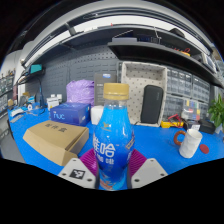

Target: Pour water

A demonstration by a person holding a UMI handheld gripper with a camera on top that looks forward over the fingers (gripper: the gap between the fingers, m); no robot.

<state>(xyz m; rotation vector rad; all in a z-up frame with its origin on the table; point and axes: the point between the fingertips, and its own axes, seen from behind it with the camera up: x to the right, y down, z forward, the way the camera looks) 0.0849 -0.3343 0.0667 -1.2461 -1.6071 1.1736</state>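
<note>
A blue tabletop (pixel 150 135) spreads across the scene and carries everything near the claw. Behind it, a wall of grey pegboard panels (pixel 95 68) runs from about ten o'clock to two o'clock, with a dark overhead shelf above them.

At about nine o'clock from the bottle lies a brown cardboard box (pixel 55 140), flat on the tabletop, its near corner pointing toward the claw. Beyond it, at ten o'clock, sits a blue box (pixel 70 113) with pale lettering, and a purple bag-like shape (pixel 80 91) stands behind that one. A black chair back (pixel 151 103) rises at about one o'clock, past the tabletop's far edge.

The task's thing, a blue bottle (pixel 114 140) with a yellowish cap (pixel 116 93) and a label bearing white characters, stands upright dead centre, at twelve o'clock from the claw (pixel 113 176) and rising between its fingers. The two pale fingers (pixel 79 173) flank the bottle's lower body, one at seven o'clock and one at five o'clock, and both appear to press against its sides, so the claw is pinching the bottle.

At three o'clock, well apart from the bottle, a small white bottle-like object (pixel 190 142) stands on the tabletop, with a small red and orange item just behind it. Green plant leaves (pixel 216 108) show farther out at two o'clock.
</note>
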